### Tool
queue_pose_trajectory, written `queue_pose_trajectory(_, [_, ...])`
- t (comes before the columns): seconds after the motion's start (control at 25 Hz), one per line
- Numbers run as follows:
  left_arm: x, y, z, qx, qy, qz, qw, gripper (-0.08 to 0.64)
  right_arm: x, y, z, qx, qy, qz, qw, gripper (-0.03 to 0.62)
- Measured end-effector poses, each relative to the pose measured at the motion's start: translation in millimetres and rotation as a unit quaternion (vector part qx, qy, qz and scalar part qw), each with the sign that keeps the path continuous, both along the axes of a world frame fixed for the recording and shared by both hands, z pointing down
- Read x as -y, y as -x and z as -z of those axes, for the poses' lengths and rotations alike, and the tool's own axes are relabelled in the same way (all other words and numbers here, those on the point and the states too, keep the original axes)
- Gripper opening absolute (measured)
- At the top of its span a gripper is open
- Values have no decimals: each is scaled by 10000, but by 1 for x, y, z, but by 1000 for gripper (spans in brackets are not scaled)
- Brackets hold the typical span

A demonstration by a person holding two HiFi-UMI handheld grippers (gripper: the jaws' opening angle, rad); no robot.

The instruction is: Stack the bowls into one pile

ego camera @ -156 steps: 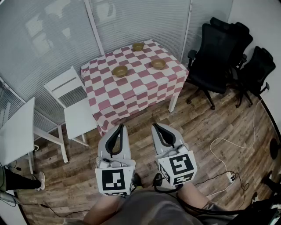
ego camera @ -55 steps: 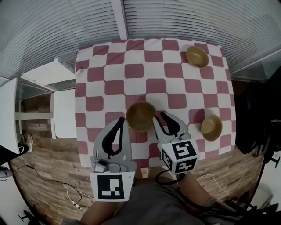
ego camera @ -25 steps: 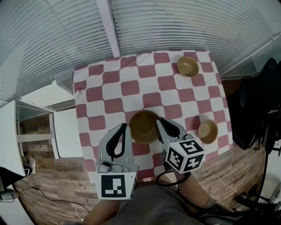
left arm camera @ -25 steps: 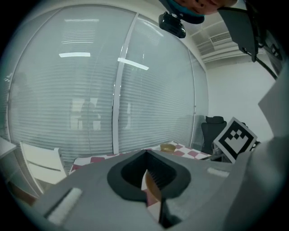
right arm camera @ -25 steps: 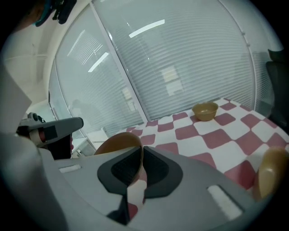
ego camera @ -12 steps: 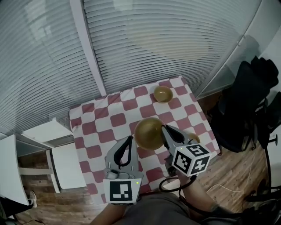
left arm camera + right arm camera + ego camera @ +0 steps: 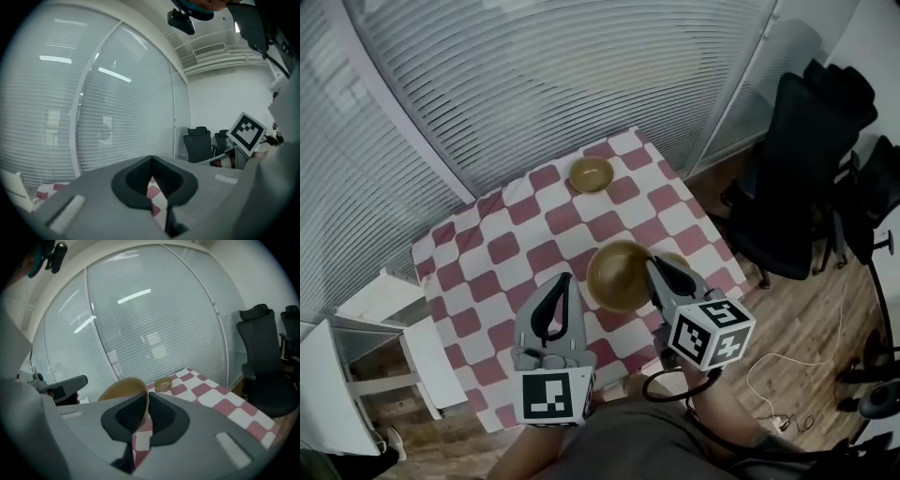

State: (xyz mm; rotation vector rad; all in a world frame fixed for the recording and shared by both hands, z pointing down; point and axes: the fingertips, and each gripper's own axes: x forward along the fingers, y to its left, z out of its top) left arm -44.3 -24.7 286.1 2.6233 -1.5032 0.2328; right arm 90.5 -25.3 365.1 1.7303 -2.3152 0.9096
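Note:
My right gripper is shut on the near rim of a tan bowl and holds it tilted above the red-and-white checked table. In the right gripper view that bowl rises just left of the right gripper's pinching jaws. A second tan bowl peeks out from behind the held one and the right gripper, near the table's right edge. A third bowl sits at the far side. My left gripper is shut on nothing, left of the held bowl.
Black office chairs stand to the right of the table on the wood floor. A white chair is at the table's left. Glass walls with blinds run behind the table.
The head view has swung, so the table now sits diagonally. The right gripper still carries the bowl, now close over the bowl at the right edge. The left gripper stays shut and empty.

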Motion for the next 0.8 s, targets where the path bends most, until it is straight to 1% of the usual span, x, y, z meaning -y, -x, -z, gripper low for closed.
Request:
queue_pose_trajectory(0.16, [-6, -51, -12, 86, 104, -386, 9992, 0, -21, -43, -25, -56, 235, -289, 9993, 44])
queue_pose_trajectory(0.24, [-11, -73, -19, 93, 216, -544, 9982, 0, -31, -53, -37, -178, 351, -284, 9988, 44])
queue_pose_trajectory(0.36, [-11, -96, -34, 183, 367, -653, 9970, 0, -36, -67, -56, -289, 473, -278, 9981, 44])
queue_pose_trajectory(0.56, [-9, -111, -54, 333, 649, -716, 9948, 0, -40, -102, -80, -267, 772, -578, 9950, 44])
queue_pose_trajectory(0.8, [2, -125, -75, 360, 847, -722, 9931, 0, -31, -114, -106, -486, 952, -538, 9928, 44])
